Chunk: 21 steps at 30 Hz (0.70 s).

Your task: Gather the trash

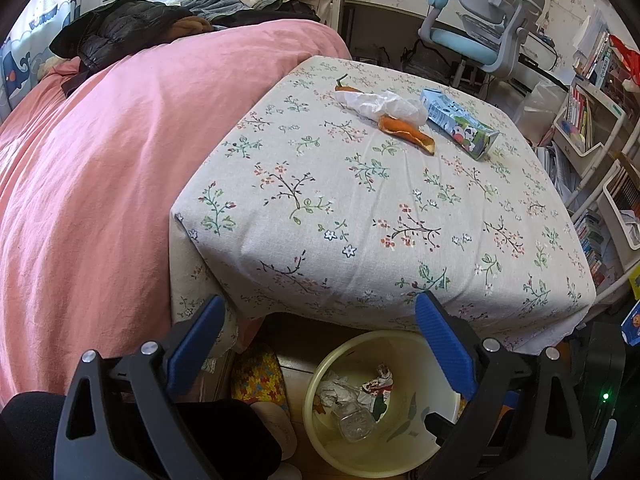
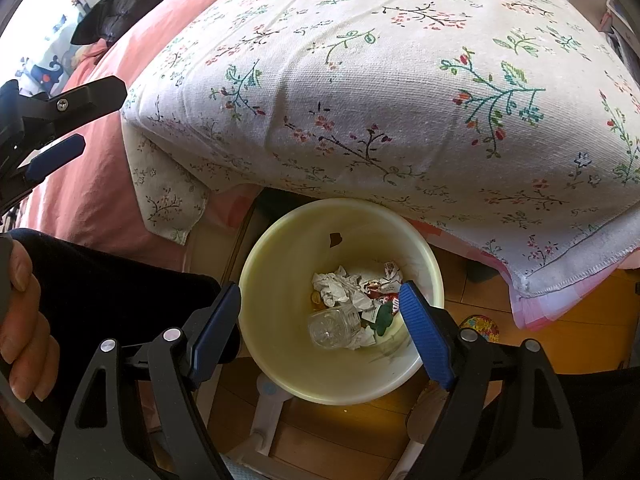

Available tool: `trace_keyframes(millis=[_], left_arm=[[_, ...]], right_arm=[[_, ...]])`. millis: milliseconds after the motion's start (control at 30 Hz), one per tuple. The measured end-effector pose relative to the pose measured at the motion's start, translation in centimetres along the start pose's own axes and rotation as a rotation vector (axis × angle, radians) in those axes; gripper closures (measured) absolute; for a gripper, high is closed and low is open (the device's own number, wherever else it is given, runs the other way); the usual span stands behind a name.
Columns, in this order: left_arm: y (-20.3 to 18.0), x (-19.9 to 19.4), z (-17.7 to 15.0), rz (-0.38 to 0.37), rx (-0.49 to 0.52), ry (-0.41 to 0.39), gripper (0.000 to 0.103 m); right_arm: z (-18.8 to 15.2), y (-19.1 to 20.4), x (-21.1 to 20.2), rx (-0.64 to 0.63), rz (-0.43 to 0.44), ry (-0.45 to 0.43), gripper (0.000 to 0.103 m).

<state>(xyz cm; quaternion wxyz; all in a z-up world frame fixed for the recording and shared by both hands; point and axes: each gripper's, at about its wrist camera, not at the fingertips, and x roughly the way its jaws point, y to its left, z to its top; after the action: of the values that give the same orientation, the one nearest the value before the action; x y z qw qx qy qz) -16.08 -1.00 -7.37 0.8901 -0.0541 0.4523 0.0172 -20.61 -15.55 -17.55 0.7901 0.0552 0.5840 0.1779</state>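
A pale yellow round plastic waste bin (image 2: 280, 280) stands on the wooden floor just beside the front edge of a low table draped in a white floral-print cloth (image 1: 360, 208); inside the bin lie crumpled white paper (image 2: 336, 286), a red-and-white printed wrapper (image 2: 380, 284) and a clear plastic bottle (image 2: 332, 326); the right gripper (image 2: 320, 332), black-framed with blue ribbed pads, hangs directly over the bin's mouth with its fingers spread wide and nothing between them; the left gripper (image 1: 320, 344), of the same make, hovers above the table's near edge and the bin, its fingers likewise apart and empty; a hand (image 2: 20, 320) in a dark sleeve shows at the left edge of the right wrist view; on the far side of the tabletop wait the remaining scraps: a strip of orange peel (image 1: 408, 134), a crumpled white tissue (image 1: 384, 106) lying against it, a second orange peel piece (image 1: 347, 88) at the tissue's far end, and a flattened blue-and-green drink carton with a panda print (image 1: 460, 122) just beside them; a pink bedspread (image 1: 100, 160) fills the left of the scene, next to the table
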Motion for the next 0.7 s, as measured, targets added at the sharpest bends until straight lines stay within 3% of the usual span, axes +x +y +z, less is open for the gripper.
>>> trace_keyframes(millis=[700], left_arm=[[-0.06, 0.35, 0.01, -0.003, 0.012, 0.012, 0.01]], right_arm=[[-0.22, -0.03, 0.18, -0.006, -0.004, 0.003, 0.025]])
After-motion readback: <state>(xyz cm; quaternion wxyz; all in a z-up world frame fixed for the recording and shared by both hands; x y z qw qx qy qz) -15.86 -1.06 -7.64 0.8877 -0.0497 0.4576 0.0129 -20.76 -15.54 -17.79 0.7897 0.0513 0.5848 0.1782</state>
